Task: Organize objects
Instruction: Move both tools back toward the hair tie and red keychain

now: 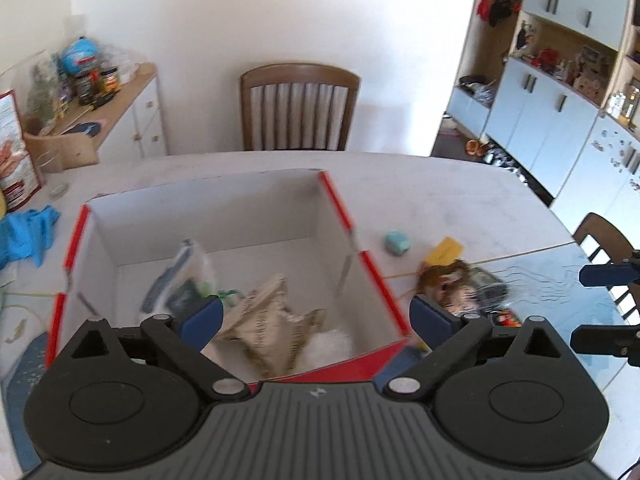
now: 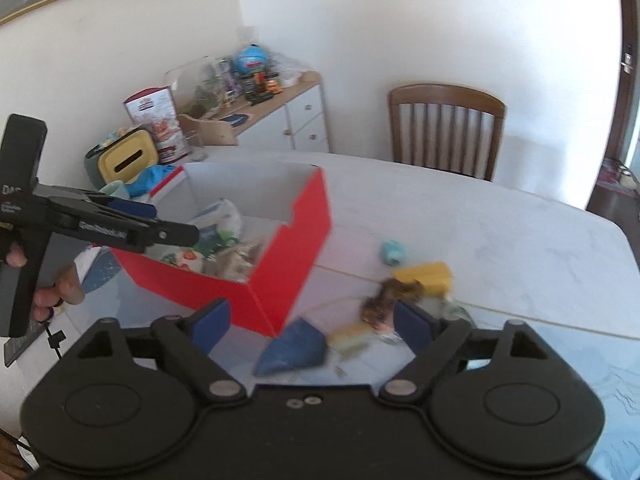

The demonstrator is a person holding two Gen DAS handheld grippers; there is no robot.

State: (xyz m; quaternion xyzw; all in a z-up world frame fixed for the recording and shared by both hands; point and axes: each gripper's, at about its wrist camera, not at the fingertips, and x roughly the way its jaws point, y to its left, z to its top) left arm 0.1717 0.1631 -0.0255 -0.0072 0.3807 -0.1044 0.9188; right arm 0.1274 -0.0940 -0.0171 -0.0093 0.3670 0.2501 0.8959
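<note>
While I hold one gripper in each hand over the table (image 1: 460, 192), both sets of fingers stand spread wide with nothing between them. My left gripper (image 1: 316, 318) hangs over the one red box (image 1: 372, 276), open at the top and white inside. My right gripper (image 2: 310, 326) is aimed at the loose pile beside that box, and from the left camera its two blue fingers show at three o'clock.

Inside the box I count about four things, though blur makes this uncertain: one clear plastic bag (image 1: 184, 276) at nine o'clock, one crumpled printed paper bag (image 1: 272, 312) in the middle, something white (image 1: 332, 344) at five o'clock, and one flowered item (image 2: 186, 260) seen only from the right camera.

Outside, to the box's three o'clock, lie one small teal block (image 2: 393, 252), one yellow sponge (image 2: 426, 276), one brown curly tangle (image 2: 394, 296) just beside the sponge, and one blue cloth pouch (image 2: 294, 348) touching the box's near corner. More bits sit under the tangle, too smeared to name.

At the table's nine o'clock lies one blue cloth (image 1: 28, 232). Two wooden chairs stand at the table: one (image 1: 300, 108) at twelve o'clock, another (image 1: 604, 240) at three.
</note>
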